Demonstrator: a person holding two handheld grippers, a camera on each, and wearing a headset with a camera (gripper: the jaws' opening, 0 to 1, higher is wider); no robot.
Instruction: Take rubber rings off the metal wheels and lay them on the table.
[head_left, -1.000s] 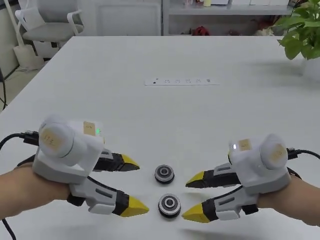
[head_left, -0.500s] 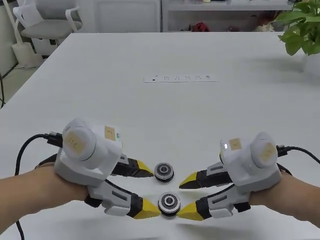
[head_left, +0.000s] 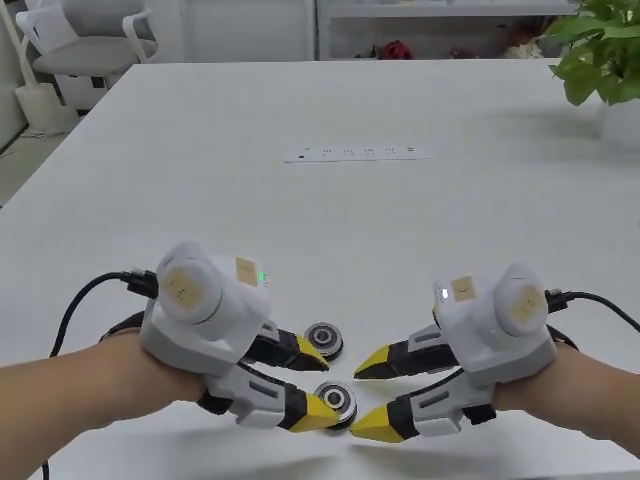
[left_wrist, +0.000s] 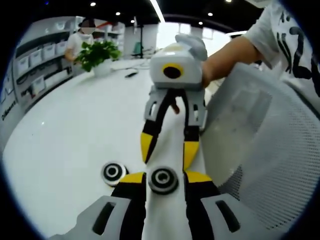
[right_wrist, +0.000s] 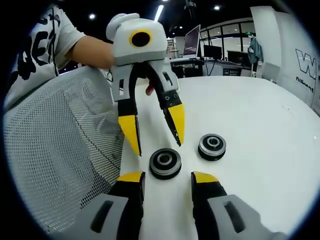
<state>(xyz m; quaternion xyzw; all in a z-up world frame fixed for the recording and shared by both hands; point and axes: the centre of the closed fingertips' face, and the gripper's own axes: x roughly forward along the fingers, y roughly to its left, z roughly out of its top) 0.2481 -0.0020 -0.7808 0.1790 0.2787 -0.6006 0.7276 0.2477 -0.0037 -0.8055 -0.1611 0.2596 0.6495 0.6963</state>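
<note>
You are working under bright, even light coming from ceiling lamps (right_wrist: 159, 12). The white table (head_left: 350, 110) is glowing without harsh glare; soft shadows are pooling under the left gripper (head_left: 326, 382) and right gripper (head_left: 358, 398). Both gripper views are bending strongly toward their edges.

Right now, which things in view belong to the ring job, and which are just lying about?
For the job: near wheel, far wheel, left hand-held gripper, right hand-held gripper, table.
Lying about: power strip, plant, chair.
</note>
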